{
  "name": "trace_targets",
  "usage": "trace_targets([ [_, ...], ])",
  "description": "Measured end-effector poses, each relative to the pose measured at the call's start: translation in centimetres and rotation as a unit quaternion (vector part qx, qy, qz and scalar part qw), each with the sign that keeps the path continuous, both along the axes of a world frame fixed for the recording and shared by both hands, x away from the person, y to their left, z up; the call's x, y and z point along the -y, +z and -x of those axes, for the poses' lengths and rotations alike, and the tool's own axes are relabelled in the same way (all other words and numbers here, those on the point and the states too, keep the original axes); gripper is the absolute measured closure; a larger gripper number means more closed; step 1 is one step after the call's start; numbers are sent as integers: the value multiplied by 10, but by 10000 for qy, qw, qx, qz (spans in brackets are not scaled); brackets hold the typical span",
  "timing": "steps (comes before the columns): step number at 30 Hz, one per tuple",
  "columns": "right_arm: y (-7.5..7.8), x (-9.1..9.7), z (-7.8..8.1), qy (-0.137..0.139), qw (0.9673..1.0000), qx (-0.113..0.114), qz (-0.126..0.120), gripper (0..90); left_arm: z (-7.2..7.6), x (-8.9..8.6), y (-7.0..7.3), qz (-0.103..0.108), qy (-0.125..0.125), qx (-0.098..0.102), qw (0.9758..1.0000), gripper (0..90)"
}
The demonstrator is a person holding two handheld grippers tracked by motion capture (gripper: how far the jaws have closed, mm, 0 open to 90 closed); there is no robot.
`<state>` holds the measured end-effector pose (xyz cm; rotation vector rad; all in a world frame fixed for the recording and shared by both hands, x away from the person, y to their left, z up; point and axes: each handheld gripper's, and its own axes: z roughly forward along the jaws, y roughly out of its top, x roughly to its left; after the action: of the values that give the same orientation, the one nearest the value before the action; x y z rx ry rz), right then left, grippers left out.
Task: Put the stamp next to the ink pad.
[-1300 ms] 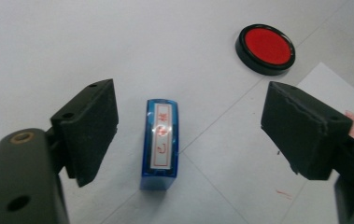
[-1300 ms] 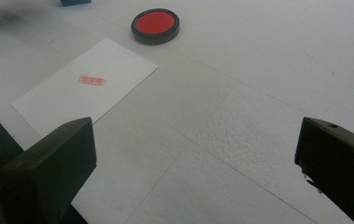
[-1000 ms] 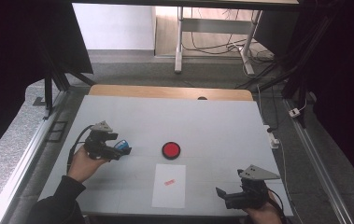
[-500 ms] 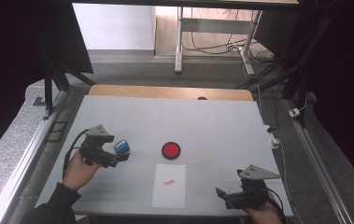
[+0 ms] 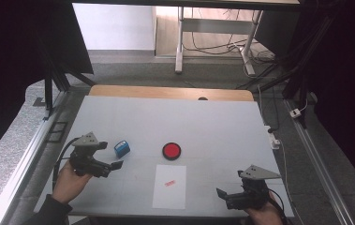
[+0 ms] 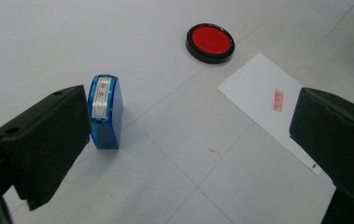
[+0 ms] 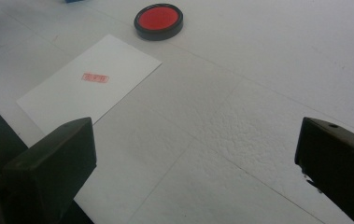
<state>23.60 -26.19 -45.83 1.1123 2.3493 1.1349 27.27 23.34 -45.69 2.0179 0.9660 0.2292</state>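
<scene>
- The left gripper point(image 5: 114, 165), a black two-jaw tool with a grey three-cornered plate on top, sits near the table's left edge, toward the near-left corner; its jaws have just been opening and now stand wide apart with nothing between them.
- The small blue plastic stamp with a white label on top point(image 5: 122, 148) stands on the white table point(image 5: 222, 122) by itself, released, just beyond the left gripper's tips. In the left gripper view the stamp point(image 6: 104, 112) shows close beside the left jaw; whether they touch cannot be told there.
- The round black ink pad with a red centre point(image 5: 171, 150) lies near the middle of the table, to the right of the stamp and well apart from it.
- The white rectangular sheet of paper point(image 5: 169, 186) lies by the near edge, just in front of the ink pad, and bears a small red stamped mark point(image 5: 168, 183).
- The right gripper point(image 5: 221, 194) rests by the near-right corner, its jaws spread wide and empty; its view looks across bare table toward the paper point(image 7: 90, 79) and the ink pad point(image 7: 158, 21).
</scene>
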Motion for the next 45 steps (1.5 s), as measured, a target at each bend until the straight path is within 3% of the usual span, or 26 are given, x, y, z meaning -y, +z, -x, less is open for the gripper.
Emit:
trace_targets([
  [20, 0, 1, 0, -16, 10000, -1, -16, 0, 45, -21, -1, -9, 288, 42, 9996, 0],
  [25, 0, 1, 0, -18, 10000, -1, -7, 0, 57, -29, -4, 60, 377, -27, 9993, 0],
  [37, 0, 0, 1, -8, 10000, 0, 19, 0, 78, -46, -16, 10, 589, -285, 9979, 0],
  [45, 0, -1, 1, 2, 10000, -1, 38, 0, 85, -49, -20, -244, 776, -384, 9959, 0],
])
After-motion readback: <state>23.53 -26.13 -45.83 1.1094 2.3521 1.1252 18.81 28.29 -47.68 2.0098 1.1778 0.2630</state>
